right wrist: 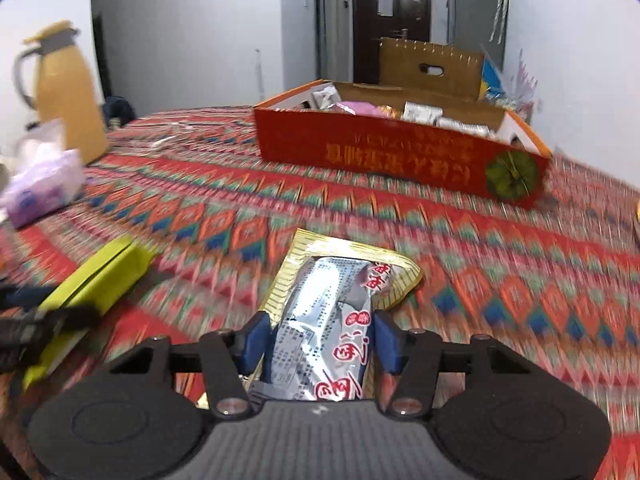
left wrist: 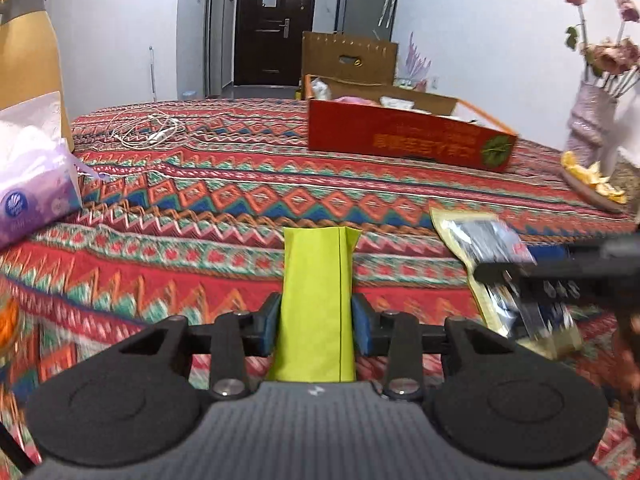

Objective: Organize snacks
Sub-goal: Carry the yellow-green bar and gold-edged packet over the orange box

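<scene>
1. Your left tool (left wrist: 316, 326) has its blue pads pressed against both sides of a lime-green packet (left wrist: 318, 300); the jaws stand narrow, clamped on it. The packet sticks out straight ahead of the tool, above the patterned cloth of the surface (left wrist: 224, 208).
2. Your right tool (right wrist: 318, 344) has a silver and gold snack bag (right wrist: 332, 320) between its blue pads. Both pads touch the bag's sides, so it is gripped, with the jaws about half apart. No earlier view is given.
3. From the left tool, the silver and gold bag and the dark, blurred right tool sit just to the right. From the right tool, the green packet and the left tool sit to the lower left.
4. Further ahead and to the left of both tools lies a purple tissue pack (left wrist: 36, 184) on the surface, with a yellow jug (right wrist: 68, 92) standing behind it.
5. Ahead of the left tool, past the middle of the surface, a white cable (left wrist: 146, 130) lies in a loose coil.
6. Ahead and slightly to the right of both tools stands a red cardboard box (right wrist: 400, 156), open at the top, with several wrapped snacks showing inside. A brown flap stands up at its far side.
7. Far to the right of the left tool, a vase of dried flowers (left wrist: 592, 120) stands by a small dish holding orange peel (left wrist: 596, 184).
8. Beyond the surface, a dark door (left wrist: 274, 24) closes the far end of the room.
</scene>
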`<state>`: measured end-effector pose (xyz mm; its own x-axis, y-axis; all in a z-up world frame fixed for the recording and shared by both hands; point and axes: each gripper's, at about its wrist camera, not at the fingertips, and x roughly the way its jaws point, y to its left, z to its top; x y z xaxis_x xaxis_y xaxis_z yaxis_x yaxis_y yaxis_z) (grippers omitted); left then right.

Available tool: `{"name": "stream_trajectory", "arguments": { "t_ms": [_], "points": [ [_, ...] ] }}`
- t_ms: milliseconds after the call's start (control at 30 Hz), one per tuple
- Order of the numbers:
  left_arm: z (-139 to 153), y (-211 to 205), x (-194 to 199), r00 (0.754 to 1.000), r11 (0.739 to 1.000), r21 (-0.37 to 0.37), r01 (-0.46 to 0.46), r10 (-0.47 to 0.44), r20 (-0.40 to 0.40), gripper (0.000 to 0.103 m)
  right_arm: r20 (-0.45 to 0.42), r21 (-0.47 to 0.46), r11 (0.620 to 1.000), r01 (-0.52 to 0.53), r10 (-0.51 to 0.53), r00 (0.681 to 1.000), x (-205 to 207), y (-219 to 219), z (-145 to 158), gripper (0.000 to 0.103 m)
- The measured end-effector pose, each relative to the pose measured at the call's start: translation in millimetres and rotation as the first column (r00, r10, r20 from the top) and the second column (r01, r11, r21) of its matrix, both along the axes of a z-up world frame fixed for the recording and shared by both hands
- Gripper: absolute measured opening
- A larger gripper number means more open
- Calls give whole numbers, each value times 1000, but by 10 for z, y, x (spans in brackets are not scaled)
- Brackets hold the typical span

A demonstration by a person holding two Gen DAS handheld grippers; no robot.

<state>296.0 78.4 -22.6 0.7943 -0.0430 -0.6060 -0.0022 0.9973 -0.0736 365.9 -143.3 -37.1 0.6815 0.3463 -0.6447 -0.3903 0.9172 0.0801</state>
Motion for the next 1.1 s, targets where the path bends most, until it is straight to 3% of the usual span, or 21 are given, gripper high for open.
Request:
{"name": "stream_trajectory", "arguments": {
  "t_ms": [233,400,600,733,900,1100],
  "points": [
    [144,-562,-405,995,995,-26,93,-92,23,37,11,37,991,126,-126,992,-698,-804,1,51],
    [239,-795,-392,993,994,1,105,-105,43,37,22,107,979,171,-174,984,-845,-1157,48,51],
    [350,-848,-150,992,993,-10,114,-114,49,37,71,155,980,127,-139,988,-778,-1301,247,51],
    [599,-747,212,989,994,-21,112,-109,98,37,132,153,986,61,-82,988,-488,-1293,509,51],
    [920,-581,967,983,997,-11,79,-76,167,37,222,115,993,10,-35,974,146,-1240,906,51],
    [1014,-363,2201,987,1000,-12,25,-23,158,37,251,108,994,1,-28,967,1439,-1079,1232,51]
  ]
}}
